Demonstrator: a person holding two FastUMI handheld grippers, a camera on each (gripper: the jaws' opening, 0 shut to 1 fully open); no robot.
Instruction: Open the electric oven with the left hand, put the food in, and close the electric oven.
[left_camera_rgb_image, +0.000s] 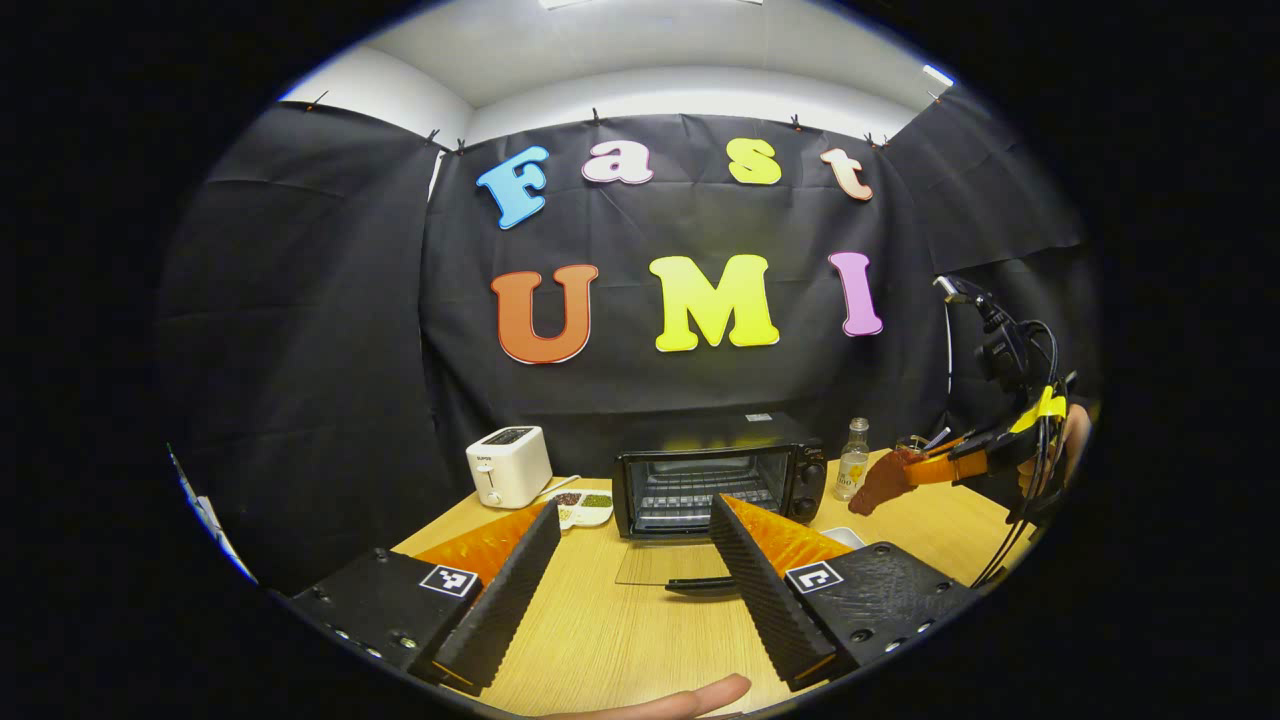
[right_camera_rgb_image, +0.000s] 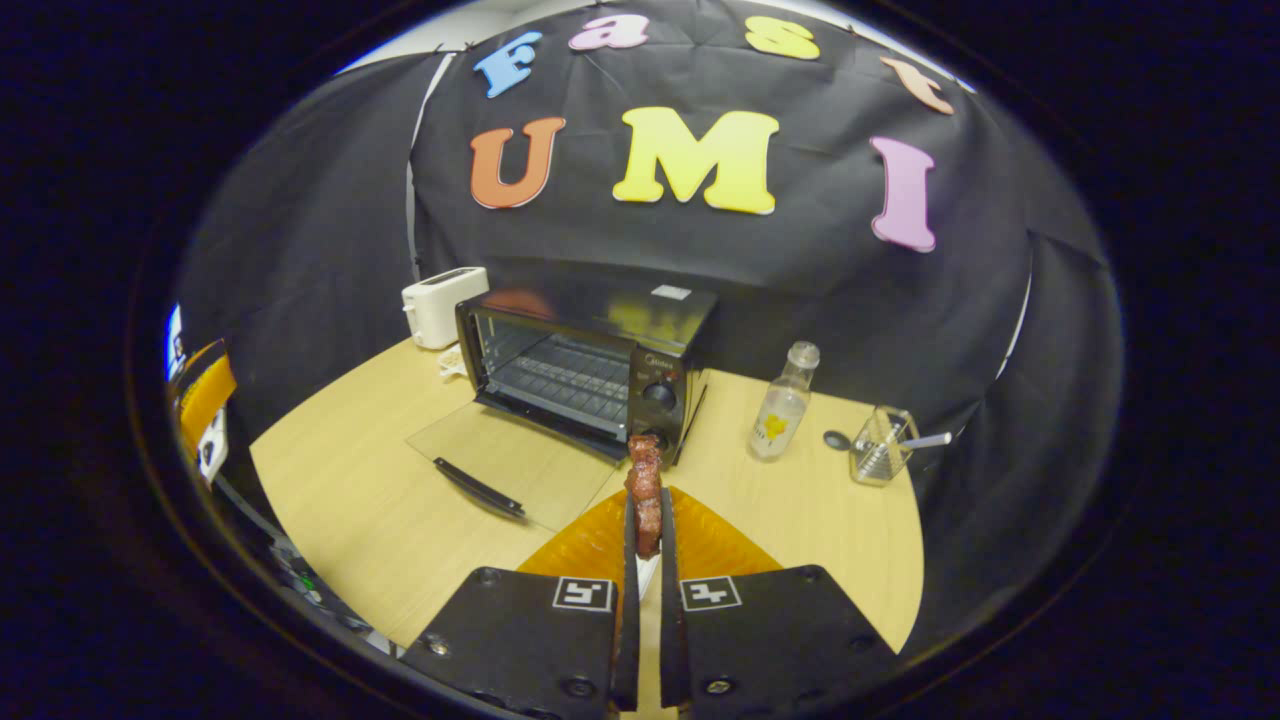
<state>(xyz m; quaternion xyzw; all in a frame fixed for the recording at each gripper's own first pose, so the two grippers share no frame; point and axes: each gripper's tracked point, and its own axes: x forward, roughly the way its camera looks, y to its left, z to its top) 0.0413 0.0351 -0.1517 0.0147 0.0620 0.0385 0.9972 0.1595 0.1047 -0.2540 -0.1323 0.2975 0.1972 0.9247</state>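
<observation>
Right tongs (right_camera_rgb_image: 640, 520) clamped on upright food (right_camera_rgb_image: 645, 490), long axis toward oven (right_camera_rgb_image: 580, 370).

So the small black electric oven with the wire rack inside (right_camera_rgb_image: 590, 375) sits at 12 o'clock on the tabletop, its glass door (right_camera_rgb_image: 490, 465) dropped flat open, black handle toward us. The reddish-brown strip of meat (right_camera_rgb_image: 645, 495) is held upright, pinched in mid-air.

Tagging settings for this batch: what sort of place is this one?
Likely a staged kitchen counter inside a recording booth: a wooden table backed by black cloth, carrying an open toaster oven, a white toaster and a small bottle.
</observation>
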